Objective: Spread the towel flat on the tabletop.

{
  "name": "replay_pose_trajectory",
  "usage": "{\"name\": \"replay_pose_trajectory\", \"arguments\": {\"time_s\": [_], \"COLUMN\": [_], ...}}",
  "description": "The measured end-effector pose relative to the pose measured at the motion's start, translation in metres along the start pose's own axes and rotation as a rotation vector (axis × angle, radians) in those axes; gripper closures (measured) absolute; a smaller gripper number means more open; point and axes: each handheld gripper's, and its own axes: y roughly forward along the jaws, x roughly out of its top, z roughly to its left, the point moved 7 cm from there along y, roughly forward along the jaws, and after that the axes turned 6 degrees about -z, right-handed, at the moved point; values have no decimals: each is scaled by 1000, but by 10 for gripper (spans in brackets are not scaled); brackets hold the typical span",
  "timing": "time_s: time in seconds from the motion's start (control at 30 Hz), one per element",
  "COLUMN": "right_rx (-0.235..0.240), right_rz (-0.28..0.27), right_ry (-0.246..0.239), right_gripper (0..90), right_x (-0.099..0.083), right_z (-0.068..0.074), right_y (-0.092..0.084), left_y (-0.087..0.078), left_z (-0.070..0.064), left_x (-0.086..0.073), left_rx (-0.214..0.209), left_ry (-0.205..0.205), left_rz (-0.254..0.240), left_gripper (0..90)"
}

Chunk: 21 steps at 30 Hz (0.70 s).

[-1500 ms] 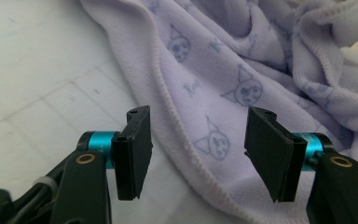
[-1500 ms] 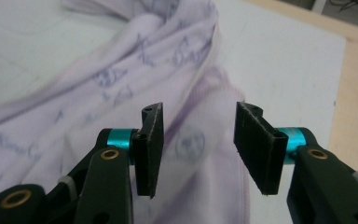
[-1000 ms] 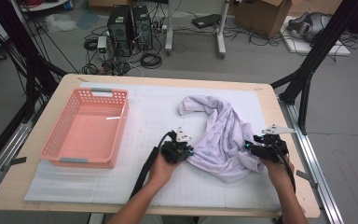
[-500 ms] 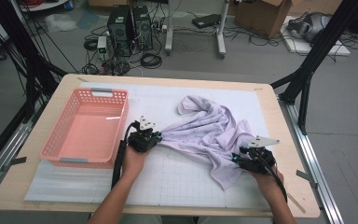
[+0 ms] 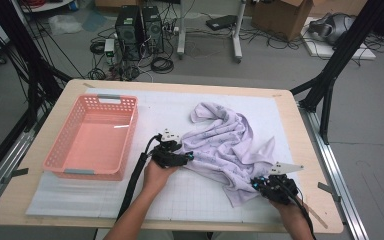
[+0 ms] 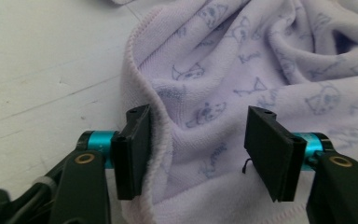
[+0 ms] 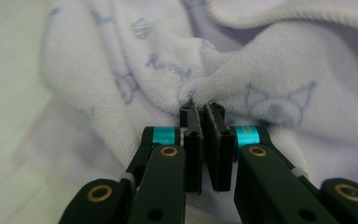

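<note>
High view: lilac towel lies crumpled on the white mat of the tabletop, right of the empty pink basket. Left hand-held gripper is at the towel's left edge; right hand-held gripper is at its near-right corner.

Left gripper view: jaws have just been opening and stand well apart, with the hemmed edge of the towel between them. The left pad touches the hem without clamping it.

Right gripper view: jaws have just been closing and are pinched tight on a small fold of towel.

Handling judgement: soft, light terry cloth, limp, not fragile; it will sag and drag. Best taken at the stitched hem or a corner, where the cloth is thickest and least likely to slip out.
</note>
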Motion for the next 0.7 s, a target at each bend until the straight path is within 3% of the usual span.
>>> {"name": "replay_pose_trajectory", "arguments": {"time_s": [0.1,0.13,0.17,0.23,0.27,0.37,0.43,0.5,0.53,0.6,0.7], "right_rx": [55,82,107,167,186,212,193,154,110,73,35], "right_rz": [-4,-5,-4,-4,-2,-38,-95,-153,-169,-165,-115], "right_ry": [-13,-20,-27,-53,-71,-108,-111,-112,-119,-123,-115], "right_gripper": [863,863,862,859,847,753,684,617,595,563,531], "right_x": [-2,-2,-2,1,2,16,30,43,50,56,58], "right_z": [17,23,31,46,52,62,60,50,41,29,11], "right_y": [-1,0,1,3,4,2,-3,-7,-7,-3,14], "left_y": [-1,-2,-3,-6,-8,-11,-13,-15,-16,-17,-20], "left_z": [6,9,13,21,24,28,27,26,25,22,15], "left_x": [1,1,2,5,6,9,11,13,13,13,13], "left_rx": [80,79,83,128,135,136,116,97,85,65,30], "left_ry": [80,75,51,67,55,40,45,31,16,1,18], "left_rz": [20,20,12,-4,-17,-47,-66,-76,-78,-70,-64], "left_gripper": [716,797,811,820,821,816,794,705,618,508,435]}}
